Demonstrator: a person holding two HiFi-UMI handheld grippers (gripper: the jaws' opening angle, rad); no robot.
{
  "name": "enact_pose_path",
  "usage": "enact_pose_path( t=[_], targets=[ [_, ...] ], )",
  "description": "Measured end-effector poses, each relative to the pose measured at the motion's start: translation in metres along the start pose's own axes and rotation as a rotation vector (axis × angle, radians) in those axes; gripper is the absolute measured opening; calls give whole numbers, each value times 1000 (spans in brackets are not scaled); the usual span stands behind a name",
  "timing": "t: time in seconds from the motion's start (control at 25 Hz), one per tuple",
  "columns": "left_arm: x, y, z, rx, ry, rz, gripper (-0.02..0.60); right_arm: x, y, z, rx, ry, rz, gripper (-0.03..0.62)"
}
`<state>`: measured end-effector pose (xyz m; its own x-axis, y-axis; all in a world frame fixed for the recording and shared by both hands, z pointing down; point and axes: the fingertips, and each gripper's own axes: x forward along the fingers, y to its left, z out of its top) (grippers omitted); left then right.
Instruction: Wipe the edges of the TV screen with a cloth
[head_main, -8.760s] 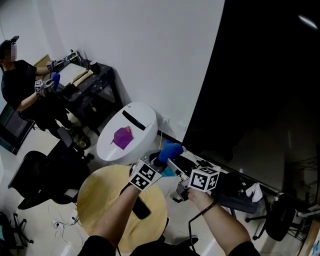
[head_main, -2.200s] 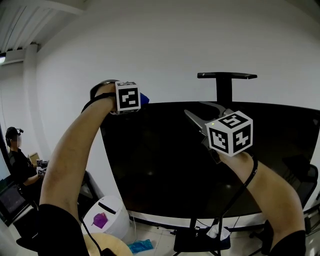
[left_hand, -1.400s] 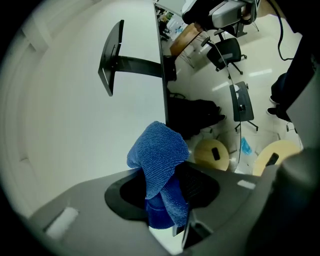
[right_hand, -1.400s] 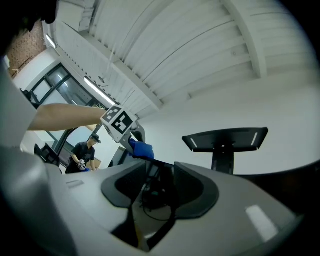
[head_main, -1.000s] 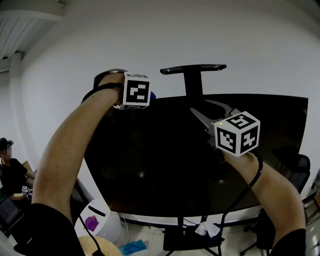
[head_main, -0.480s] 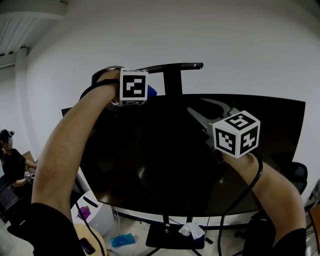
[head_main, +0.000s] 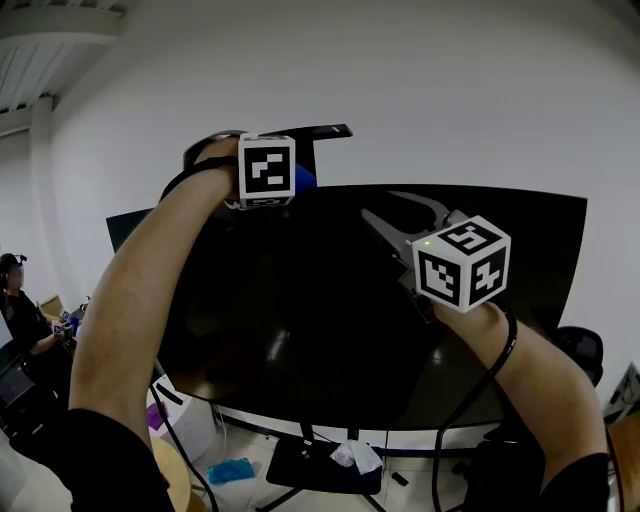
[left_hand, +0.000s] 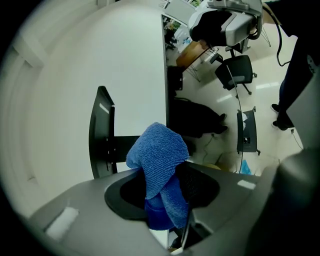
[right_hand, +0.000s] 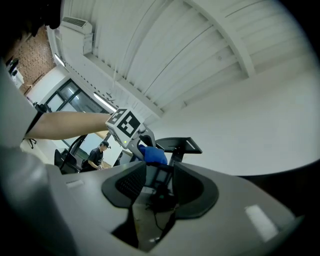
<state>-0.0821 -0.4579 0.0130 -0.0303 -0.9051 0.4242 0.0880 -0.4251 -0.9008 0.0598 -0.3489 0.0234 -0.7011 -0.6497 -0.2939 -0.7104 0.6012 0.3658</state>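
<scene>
The large black TV screen (head_main: 340, 330) fills the middle of the head view. My left gripper (head_main: 296, 181) is raised to the screen's top edge and is shut on a blue cloth (head_main: 304, 179). In the left gripper view the cloth (left_hand: 159, 162) bulges up from between the jaws of that gripper (left_hand: 162, 177). My right gripper (head_main: 395, 212) hovers in front of the upper screen, right of the left one, open with nothing between its fingers. In the right gripper view, the gap of the right gripper (right_hand: 159, 174) frames the left gripper and the cloth (right_hand: 152, 155).
A black T-shaped bracket (head_main: 322, 131) rises behind the TV's top edge. A person (head_main: 18, 300) sits at far left beside a second dark monitor (head_main: 125, 225). On the floor lie a blue rag (head_main: 230, 470) and the TV's base (head_main: 320, 470). A chair (head_main: 575, 345) stands at right.
The left gripper with the cloth has slid right along the TV's top edge, closer to the black bracket. The right gripper has kept its place in front of the screen.
</scene>
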Motion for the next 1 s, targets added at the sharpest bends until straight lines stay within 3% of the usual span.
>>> enact_pose_path(
  t=[0.12,0.24,0.4,0.6,0.84,1.0],
  targets=[
    [-4,2,14,30,1,-15,153,-12,-14,3,-13,5,-25,179],
    [-11,1,37,35,-53,-32,153,-27,-27,6,-19,-10,-51,178],
    [-10,5,50,30,-17,-22,153,-47,-44,8,-21,-18,-76,178],
    [-17,2,100,65,-63,-34,153,-88,-73,6,-17,-39,-99,176],
    [-25,7,150,19,-36,-28,153,-138,-116,0,-14,-18,-94,176],
    [-26,8,181,37,9,-34,153,-168,-143,1,-13,-18,-87,176]
  ],
)
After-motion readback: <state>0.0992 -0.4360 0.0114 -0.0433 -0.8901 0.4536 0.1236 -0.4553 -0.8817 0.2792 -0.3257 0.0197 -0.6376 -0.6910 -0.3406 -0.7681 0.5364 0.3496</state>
